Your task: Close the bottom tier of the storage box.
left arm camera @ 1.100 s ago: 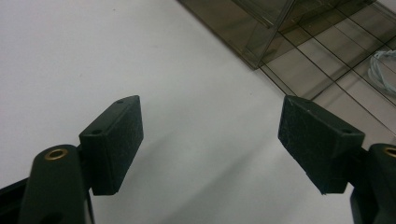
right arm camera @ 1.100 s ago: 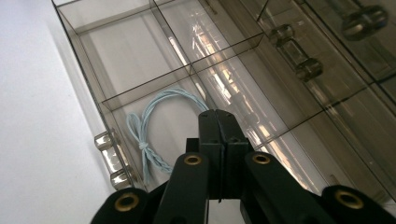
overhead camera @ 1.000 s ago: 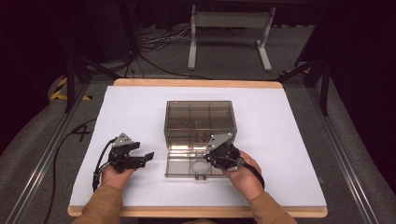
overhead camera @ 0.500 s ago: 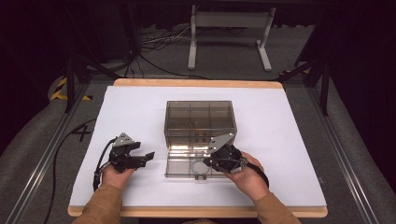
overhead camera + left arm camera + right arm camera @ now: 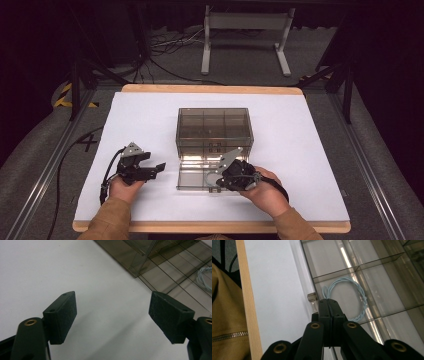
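Note:
A smoked clear compartment box (image 5: 214,125) stands mid-table, with a flat gridded part (image 5: 192,179) lying open toward me. A light blue coiled cable (image 5: 348,290) lies in one of its front compartments, and it also shows at the right edge of the left gripper view (image 5: 205,277). My right gripper (image 5: 216,182) is at the front edge of that flat part. Its jaws are shut together (image 5: 328,301) beside a small clear latch tab (image 5: 312,298); I cannot tell whether they pinch the rim. My left gripper (image 5: 156,164) rests left of the box, open (image 5: 112,310) over bare white table.
The white tabletop (image 5: 300,150) has a wooden edge (image 5: 247,302) close to my tan sleeve (image 5: 224,315). Cables and a metal stand (image 5: 245,30) sit on the floor beyond the table, and rails run along both sides.
My right gripper has edged slightly toward me along the box's front edge. The left gripper has stayed where it was.

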`<state>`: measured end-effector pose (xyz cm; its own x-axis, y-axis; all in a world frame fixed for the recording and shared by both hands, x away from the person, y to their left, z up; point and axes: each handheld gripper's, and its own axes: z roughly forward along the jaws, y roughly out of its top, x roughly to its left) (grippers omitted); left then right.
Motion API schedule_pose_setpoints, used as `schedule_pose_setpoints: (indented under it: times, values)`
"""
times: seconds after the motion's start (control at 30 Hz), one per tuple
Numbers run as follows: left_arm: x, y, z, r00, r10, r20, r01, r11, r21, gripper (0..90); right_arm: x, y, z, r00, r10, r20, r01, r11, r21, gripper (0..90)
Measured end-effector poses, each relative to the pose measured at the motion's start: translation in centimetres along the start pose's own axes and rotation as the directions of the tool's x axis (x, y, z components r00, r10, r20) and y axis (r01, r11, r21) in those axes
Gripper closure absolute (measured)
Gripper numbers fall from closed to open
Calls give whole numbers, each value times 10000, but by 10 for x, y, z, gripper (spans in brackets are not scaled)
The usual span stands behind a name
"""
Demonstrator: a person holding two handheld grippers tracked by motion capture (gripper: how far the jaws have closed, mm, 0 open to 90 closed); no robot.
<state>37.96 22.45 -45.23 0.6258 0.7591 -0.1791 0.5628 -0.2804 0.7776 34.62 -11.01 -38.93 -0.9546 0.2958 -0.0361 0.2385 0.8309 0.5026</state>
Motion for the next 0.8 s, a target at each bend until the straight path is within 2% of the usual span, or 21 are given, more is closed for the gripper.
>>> schedule_pose_setpoints:
  times: [0.3,0.4,0.53,0.8]
  values:
    - [0,0,0,10000,-1,16,1,10000,-1,234,7,2,7,9984,-201,-538,233,9978,612,900]
    - [0,0,0,10000,-8,12,8,10000,8,234,7,2,10,9973,-422,-608,462,9968,655,900]
    - [0,0,0,10000,-5,9,5,10000,12,234,9,2,11,9968,-236,-770,312,9946,992,900]
    - [0,0,0,10000,-6,12,5,10000,13,235,12,2,17,9938,-402,-1036,539,9897,1325,900]
